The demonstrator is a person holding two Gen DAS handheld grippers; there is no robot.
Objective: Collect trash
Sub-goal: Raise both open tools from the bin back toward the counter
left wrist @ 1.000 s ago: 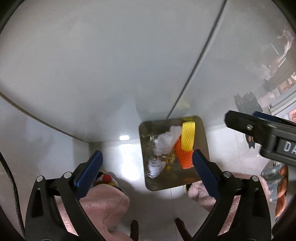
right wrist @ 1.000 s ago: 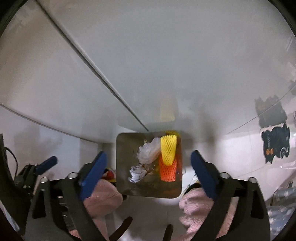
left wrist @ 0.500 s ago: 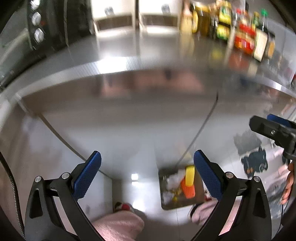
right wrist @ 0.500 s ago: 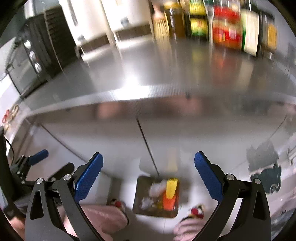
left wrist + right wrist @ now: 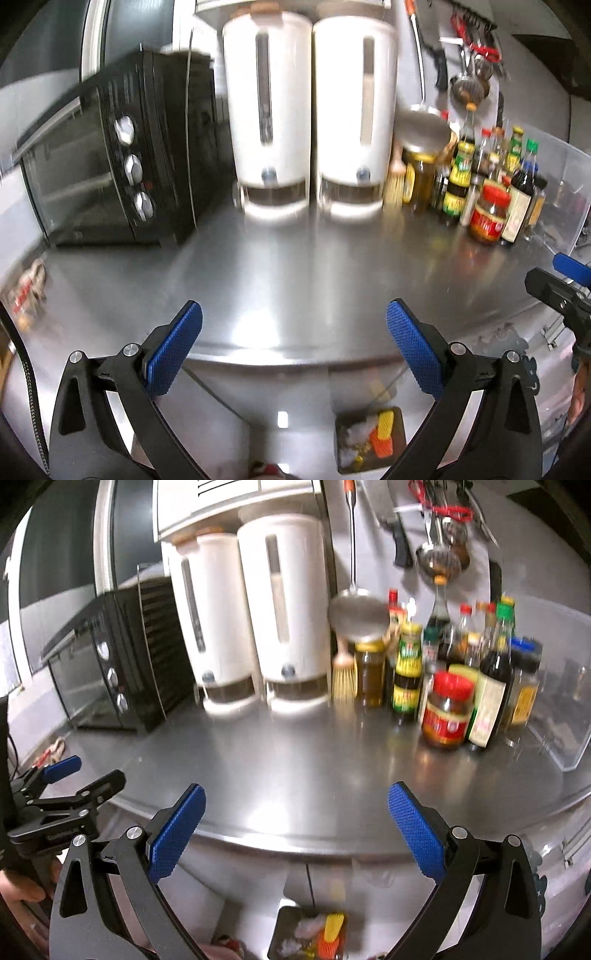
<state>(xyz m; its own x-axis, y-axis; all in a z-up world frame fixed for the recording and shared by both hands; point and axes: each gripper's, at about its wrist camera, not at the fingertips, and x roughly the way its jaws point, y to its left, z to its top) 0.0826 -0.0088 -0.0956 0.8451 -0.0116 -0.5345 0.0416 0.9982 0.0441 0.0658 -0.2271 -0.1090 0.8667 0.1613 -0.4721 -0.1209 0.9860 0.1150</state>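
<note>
Trash point(image 5: 369, 437) lies in a bin point(image 5: 399, 415) on the floor, below our tabletop point(image 5: 295, 280).
We hold the left tongs point(image 5: 293, 349) and the right tongs point(image 5: 295, 830) both spread wide and with nothing between them, above the front edge of the steel tabletop; an oven point(image 5: 110, 166), two white canisters point(image 5: 310, 118) and sauce bottles point(image 5: 461, 672) stand at the back.

the surface point(image 5: 295, 280) is showing as brushed metal, glossy and throwing back glare. the two white canisters point(image 5: 269, 110) are looking like smooth plastic, though blur is making that uncertain. the oven point(image 5: 122, 158) is wearing matt black with shiny metal knobs. the left claw point(image 5: 295, 354) pads point(image 5: 173, 347) are showing blue, rough-knurled faces on matt black arms.
</note>
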